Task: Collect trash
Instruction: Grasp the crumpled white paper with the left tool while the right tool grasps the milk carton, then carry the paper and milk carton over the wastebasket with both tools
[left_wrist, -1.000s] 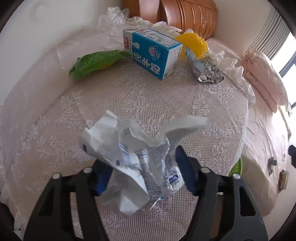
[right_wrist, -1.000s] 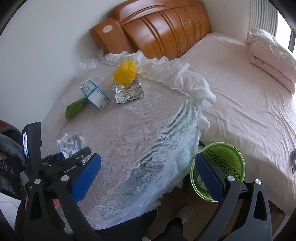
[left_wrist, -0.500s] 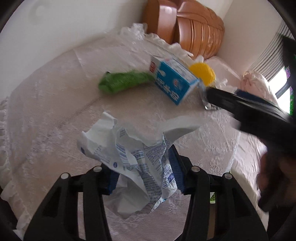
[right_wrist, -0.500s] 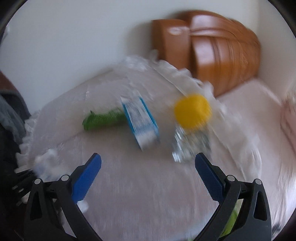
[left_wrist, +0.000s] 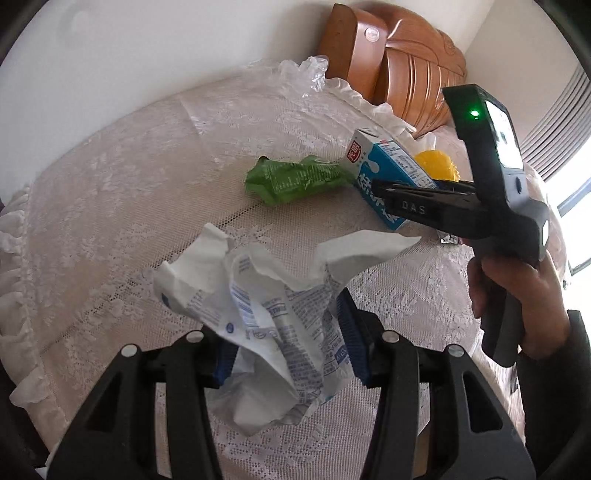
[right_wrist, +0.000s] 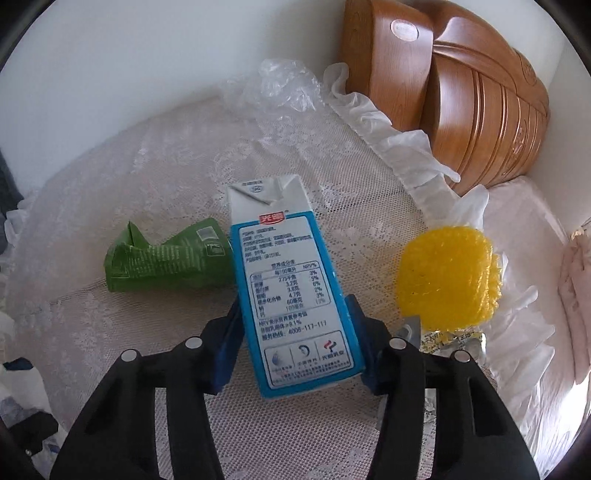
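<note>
Swinging in from beside the bed, the right gripper (right_wrist: 293, 332) now stands over the far part of the round table with the white lace cloth (right_wrist: 155, 177), and its blue pads have just been closing from full spread onto the blue-and-white milk carton (right_wrist: 291, 291), which lies flat on the cloth between them; both pads appear to touch the carton's long sides, though how firmly they press is hard to judge. Meanwhile the left gripper (left_wrist: 284, 341) has drawn its load a little up and back and stays clamped on the crumpled white printed paper wrapper (left_wrist: 266, 314), which bulges above and hangs below the pads. Seen from the left wrist, a hand (left_wrist: 517, 295) holds the right tool's handle, its black fingers reaching down over the carton. Just beside the carton on one side lies a crushed green foil packet (right_wrist: 166, 258); on the other sits a yellow mesh ball (right_wrist: 448, 277) over a bit of crumpled silver foil (right_wrist: 454, 339). A clear plastic bag (right_wrist: 284, 83) rests at the table's far edge. This looks like the pick-up step for a second piece of trash. Next, the carton wants a firm squeeze and a clean lift clear of the packet, then both pieces carried to a bin, none of which shows now.
</note>
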